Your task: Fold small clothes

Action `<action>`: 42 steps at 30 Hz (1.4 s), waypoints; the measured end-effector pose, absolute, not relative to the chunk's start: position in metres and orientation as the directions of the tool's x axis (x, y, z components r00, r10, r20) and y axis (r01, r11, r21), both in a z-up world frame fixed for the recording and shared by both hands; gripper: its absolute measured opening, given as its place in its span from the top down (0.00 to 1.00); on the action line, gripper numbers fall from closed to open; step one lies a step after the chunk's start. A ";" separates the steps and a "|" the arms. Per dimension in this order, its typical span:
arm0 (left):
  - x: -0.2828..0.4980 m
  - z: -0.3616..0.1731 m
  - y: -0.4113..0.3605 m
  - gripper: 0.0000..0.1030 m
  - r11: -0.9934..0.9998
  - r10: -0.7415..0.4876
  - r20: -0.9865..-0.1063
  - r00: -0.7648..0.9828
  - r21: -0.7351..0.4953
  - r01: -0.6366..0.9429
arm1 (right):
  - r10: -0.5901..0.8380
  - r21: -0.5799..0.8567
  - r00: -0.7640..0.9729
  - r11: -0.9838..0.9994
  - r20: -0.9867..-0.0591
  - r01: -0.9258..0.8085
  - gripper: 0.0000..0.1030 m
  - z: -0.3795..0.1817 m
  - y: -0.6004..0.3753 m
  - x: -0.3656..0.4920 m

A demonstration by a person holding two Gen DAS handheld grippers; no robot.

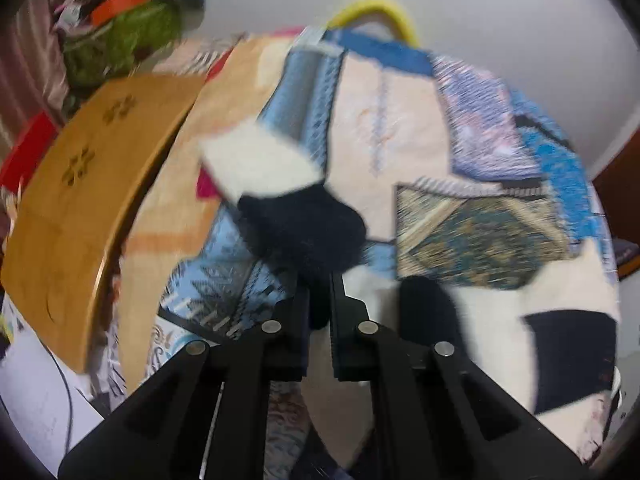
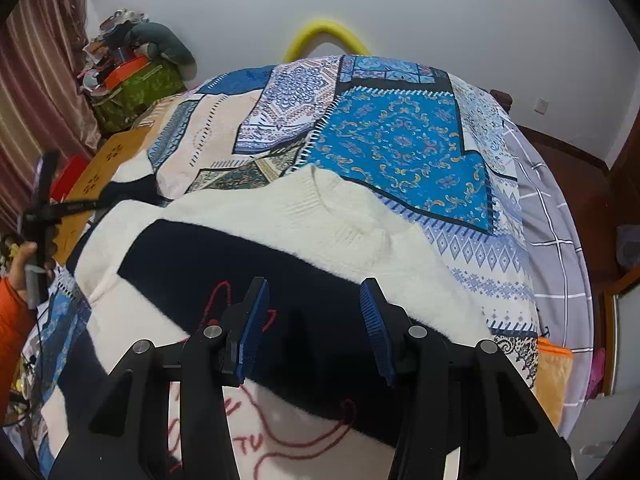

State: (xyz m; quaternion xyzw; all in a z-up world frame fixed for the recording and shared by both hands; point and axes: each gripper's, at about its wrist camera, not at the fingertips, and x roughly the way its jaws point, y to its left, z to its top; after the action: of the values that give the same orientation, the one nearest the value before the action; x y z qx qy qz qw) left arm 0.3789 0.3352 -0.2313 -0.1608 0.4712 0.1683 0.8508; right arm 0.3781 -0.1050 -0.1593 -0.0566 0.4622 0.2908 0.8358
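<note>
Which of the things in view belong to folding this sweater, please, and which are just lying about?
Belong to the job:
- cream and navy sweater
- its sleeve, pinched in the left gripper
- right gripper, open above the sweater
- patchwork bedspread

Just lying about:
- wooden board
- green box
- yellow tube

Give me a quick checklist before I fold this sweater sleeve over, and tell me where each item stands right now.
1. Left gripper shut on the sleeve: ok, dark fabric is pinched between its fingers.
2. Sleeve lifted off the patchwork bedspread: cannot tell, the left wrist view is blurred.
3. Right gripper free of fabric: ok, its jaws stand open above the sweater, nothing between them.
4. Sweater body lying flat: ok, spread out, collar away from the camera.
5. Bed space beyond the collar: ok, only bedspread shows there.
</note>
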 end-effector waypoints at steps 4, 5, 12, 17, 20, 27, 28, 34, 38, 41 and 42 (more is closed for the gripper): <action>0.375 -0.183 0.311 0.93 0.920 0.092 -0.804 0.587 -0.157 -0.360 | 0.457 0.194 0.403 0.817 -0.793 -0.543 0.58 -0.153 -0.106 0.370; 0.373 -0.174 0.304 0.94 0.925 0.082 -0.795 0.601 -0.163 -0.342 | 0.462 0.199 0.404 0.815 -0.789 -0.544 0.58 -0.151 -0.106 0.368; 0.366 -0.122 0.237 0.94 0.963 0.002 -0.743 0.669 -0.178 -0.200 | 0.488 0.219 0.417 0.810 -0.767 -0.545 0.57 -0.138 -0.114 0.353; 0.367 -0.108 0.188 0.94 0.981 -0.039 -0.738 0.674 -0.155 -0.113 | 0.502 0.235 0.423 0.808 -0.754 -0.540 0.57 -0.131 -0.124 0.345; 0.366 -0.109 0.163 0.94 0.985 -0.066 -0.745 0.664 -0.154 -0.075 | 0.511 0.246 0.424 0.807 -0.748 -0.537 0.57 -0.128 -0.129 0.340; 0.359 -0.128 0.113 0.94 0.988 -0.119 -0.763 0.636 -0.156 -0.002 | 0.518 0.261 0.421 0.807 -0.745 -0.530 0.57 -0.129 -0.142 0.331; 0.357 -0.130 0.107 0.94 0.986 -0.131 -0.764 0.631 -0.164 0.006 | 0.516 0.260 0.421 0.808 -0.746 -0.529 0.57 -0.130 -0.142 0.330; 0.352 -0.145 0.086 0.94 0.991 -0.125 -0.798 0.589 -0.134 0.028 | 0.516 0.264 0.396 0.801 -0.760 -0.536 0.57 -0.136 -0.137 0.324; 0.345 -0.143 0.100 0.93 0.993 -0.092 -0.798 0.596 -0.120 -0.008 | 0.519 0.253 0.379 0.786 -0.766 -0.564 0.57 -0.137 -0.124 0.319; 0.340 -0.139 0.119 0.91 0.994 -0.042 -0.789 0.613 -0.094 -0.054 | 0.526 0.246 0.371 0.772 -0.765 -0.587 0.57 -0.134 -0.112 0.315; 0.337 -0.138 0.128 0.88 0.994 -0.025 -0.786 0.618 -0.087 -0.070 | 0.527 0.242 0.371 0.768 -0.765 -0.593 0.57 -0.133 -0.107 0.314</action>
State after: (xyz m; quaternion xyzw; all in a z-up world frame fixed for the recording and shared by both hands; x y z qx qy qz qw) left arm 0.3371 0.1276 -0.1380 -0.0546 0.4371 0.0126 0.8977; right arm 0.3141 -0.1075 -0.1331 -0.0367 0.4471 0.3385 0.8271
